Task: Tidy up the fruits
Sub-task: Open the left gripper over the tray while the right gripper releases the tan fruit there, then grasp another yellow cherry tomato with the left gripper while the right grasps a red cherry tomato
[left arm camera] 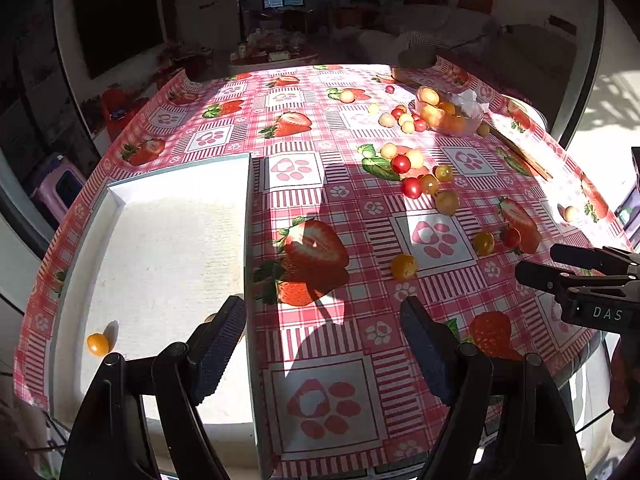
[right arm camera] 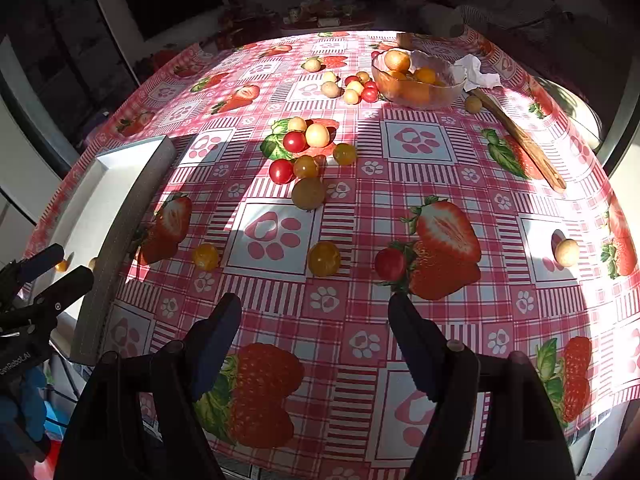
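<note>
White tray (left arm camera: 168,240) interior with one yellow tomato (left arm camera: 98,344) fills your left view's lower left; your right view barely shows it. Both tools, left tool (left arm camera: 322,344) and right tool (right arm camera: 314,340), gape wide, holding nothing.

Red, yellow tomatoes (right arm camera: 295,141) on pink strawberry-print tablecloth (right arm camera: 416,184); white tray (left arm camera: 168,264).
</note>
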Available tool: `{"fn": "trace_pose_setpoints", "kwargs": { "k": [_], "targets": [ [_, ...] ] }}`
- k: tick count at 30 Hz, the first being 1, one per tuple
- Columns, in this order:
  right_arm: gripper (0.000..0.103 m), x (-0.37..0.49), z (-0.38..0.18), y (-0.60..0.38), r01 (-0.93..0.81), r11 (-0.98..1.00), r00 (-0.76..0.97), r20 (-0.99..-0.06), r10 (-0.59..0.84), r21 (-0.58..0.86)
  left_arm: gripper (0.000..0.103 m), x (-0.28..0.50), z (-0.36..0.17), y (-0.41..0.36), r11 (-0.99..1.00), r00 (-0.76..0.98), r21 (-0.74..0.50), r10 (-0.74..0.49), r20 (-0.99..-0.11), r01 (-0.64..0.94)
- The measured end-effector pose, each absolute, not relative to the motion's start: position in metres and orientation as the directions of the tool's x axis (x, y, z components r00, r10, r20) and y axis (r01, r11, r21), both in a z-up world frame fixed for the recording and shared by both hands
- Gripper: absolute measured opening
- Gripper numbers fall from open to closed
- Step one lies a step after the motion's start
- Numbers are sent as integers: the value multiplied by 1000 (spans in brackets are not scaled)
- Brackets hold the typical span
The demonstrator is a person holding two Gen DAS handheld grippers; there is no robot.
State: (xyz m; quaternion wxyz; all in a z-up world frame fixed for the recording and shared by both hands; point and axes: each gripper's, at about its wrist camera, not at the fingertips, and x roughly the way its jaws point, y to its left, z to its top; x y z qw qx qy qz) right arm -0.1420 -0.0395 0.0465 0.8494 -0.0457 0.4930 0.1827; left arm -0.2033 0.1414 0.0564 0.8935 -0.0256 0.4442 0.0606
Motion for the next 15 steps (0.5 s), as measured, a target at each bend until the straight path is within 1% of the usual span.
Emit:
{"fn": "trace_pose_setpoints", "kwargs": {
  "k": [3,7,10,15],
  "targets": [
    [79,-139,40,-60,-316,944,454,-859,238,95,80,-190,41,122,992,579,37,100,-809,-119],
    [79,-138,31,-75,-292,954,465,-862,202,66,80,-175,26,112,992,562,39,101,-821,-120],
    [79,-135,25,-75,-292,955,471,-862,187,48,80,-165,18,108,991,553,58,117,-825,-123],
    [79,-126,17,-64,-304,953,488,-856,170,16,80,-153,10,107,991,542,48,109,-833,-126]
  ]
}}
